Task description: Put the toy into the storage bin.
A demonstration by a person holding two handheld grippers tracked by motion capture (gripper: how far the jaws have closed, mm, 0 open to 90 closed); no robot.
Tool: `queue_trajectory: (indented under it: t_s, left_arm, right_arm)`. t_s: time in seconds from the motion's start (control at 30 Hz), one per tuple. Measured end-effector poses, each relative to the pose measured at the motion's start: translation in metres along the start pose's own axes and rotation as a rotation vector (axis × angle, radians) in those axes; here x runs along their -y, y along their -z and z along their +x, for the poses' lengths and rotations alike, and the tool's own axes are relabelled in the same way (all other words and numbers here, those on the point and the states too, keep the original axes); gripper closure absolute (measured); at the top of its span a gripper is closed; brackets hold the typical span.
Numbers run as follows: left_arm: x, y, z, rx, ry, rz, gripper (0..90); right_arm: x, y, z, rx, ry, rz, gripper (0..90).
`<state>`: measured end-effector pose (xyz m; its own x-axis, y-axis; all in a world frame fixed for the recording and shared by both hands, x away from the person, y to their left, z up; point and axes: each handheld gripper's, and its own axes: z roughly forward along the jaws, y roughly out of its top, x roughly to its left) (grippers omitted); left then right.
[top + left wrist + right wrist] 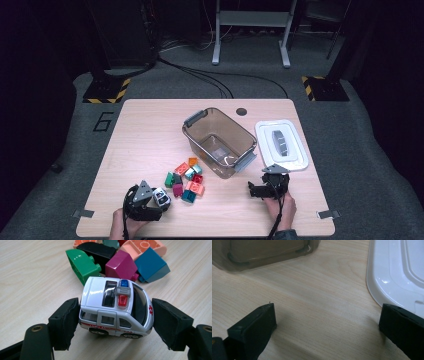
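Observation:
A white toy ambulance (115, 307) with a blue and red light bar stands on the wooden table (30, 277), side-on between the jaws of my left gripper (116, 315). Both black pads touch it, one at its rear and one at its nose. In the high view the ambulance (161, 196) and left gripper (159, 201) are at the table's near left. My right gripper (267, 181) rests near the front right, open over bare wood (324, 302) with nothing between its fingers (254, 327).
A pile of coloured blocks (187, 180) lies just beyond the ambulance: green (81, 265), magenta (121, 265), blue (151, 263). An open smoky plastic bin (240, 127) stands mid-table. Its white lid (265, 150) lies to the right, close to the right gripper.

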<state>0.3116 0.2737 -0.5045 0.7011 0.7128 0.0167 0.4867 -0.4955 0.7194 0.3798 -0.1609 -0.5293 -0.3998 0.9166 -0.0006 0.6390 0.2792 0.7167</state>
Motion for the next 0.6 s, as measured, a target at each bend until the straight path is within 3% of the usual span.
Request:
queue_trajectory:
  t_s: [0.23,0.37,0.6]
  left_arm:
    - [-0.008,0.006,0.003,0.0,-0.019,-0.009,25.0]
    - [-0.012,0.009,0.004,0.003,-0.004,-0.026,25.0]
    - [-0.022,0.013,0.008,-0.018,-0.014,-0.046,25.0]
  right_arm:
    - [0.0,0.0,0.0,-0.002,-0.002,-0.001,0.5]
    - [0.0,0.0,0.0,0.0,-0.001,-0.001,0.5]
    - [0.0,0.0,0.0,0.0,-0.003,-0.002,0.6]
